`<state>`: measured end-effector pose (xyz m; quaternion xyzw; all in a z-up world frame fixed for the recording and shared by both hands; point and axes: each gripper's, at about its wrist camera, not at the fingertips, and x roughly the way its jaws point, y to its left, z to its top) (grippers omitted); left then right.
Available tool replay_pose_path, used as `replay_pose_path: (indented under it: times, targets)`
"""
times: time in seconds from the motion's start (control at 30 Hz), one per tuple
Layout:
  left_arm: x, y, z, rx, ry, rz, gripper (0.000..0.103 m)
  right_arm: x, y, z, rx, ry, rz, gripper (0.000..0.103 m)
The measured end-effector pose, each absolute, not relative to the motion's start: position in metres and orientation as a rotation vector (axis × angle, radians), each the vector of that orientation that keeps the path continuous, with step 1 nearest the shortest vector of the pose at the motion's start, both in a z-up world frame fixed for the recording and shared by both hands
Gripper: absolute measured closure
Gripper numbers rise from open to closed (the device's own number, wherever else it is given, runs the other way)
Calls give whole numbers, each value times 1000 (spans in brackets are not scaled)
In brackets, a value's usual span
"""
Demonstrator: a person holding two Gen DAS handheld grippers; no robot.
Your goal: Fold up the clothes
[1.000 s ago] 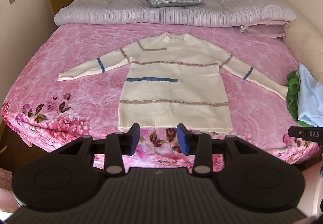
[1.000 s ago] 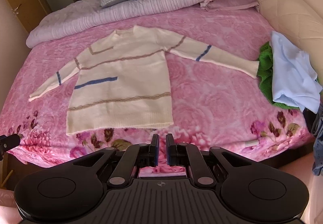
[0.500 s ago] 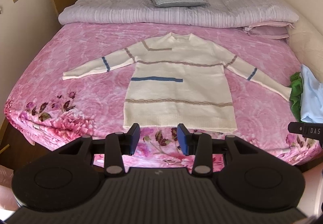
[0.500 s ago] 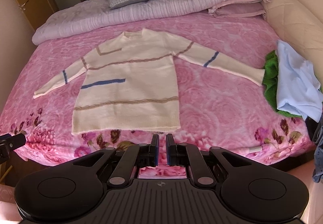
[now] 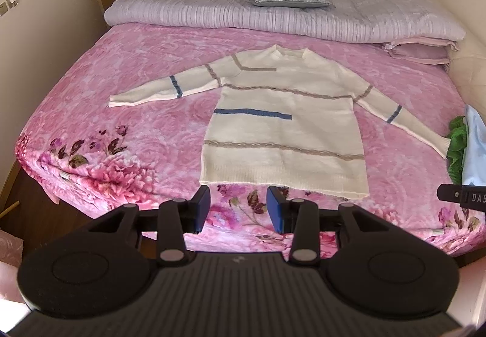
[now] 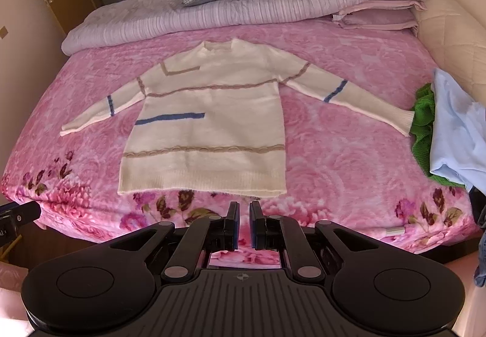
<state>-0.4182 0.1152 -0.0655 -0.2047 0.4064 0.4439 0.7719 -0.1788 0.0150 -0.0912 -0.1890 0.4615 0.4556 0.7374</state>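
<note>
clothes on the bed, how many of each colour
cream sweater with blue and tan stripes, spread flat: 1
green knit, bunched at the bed's right edge: 1
light blue garment, lying on the green one: 1
total: 3

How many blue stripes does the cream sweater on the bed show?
3. One on the sweater chest, one on the sleeve at image left, one on the sleeve at image right. The underside is hidden.
</note>
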Motion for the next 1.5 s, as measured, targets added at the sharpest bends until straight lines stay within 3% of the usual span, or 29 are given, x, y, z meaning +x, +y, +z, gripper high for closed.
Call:
replay_pose_path:
  times: [0.53, 0.83, 1.27, 1.5]
  targets:
    - [-413, 127, -77, -480, 908, 995, 67, -175, 33, -102, -441, 1037, 1021, 95]
    - [-384, 172, -91, -484, 943, 971, 66, -141, 61, -117, -419, 1072, 955, 95]
    - [-361, 354, -154, -649, 913, 905, 62, -73, 175, -153, -267, 1056, 924, 95]
    - [-403, 477, -244, -914, 817, 1059, 62, -46, 250, -207, -148, 1101, 887, 95]
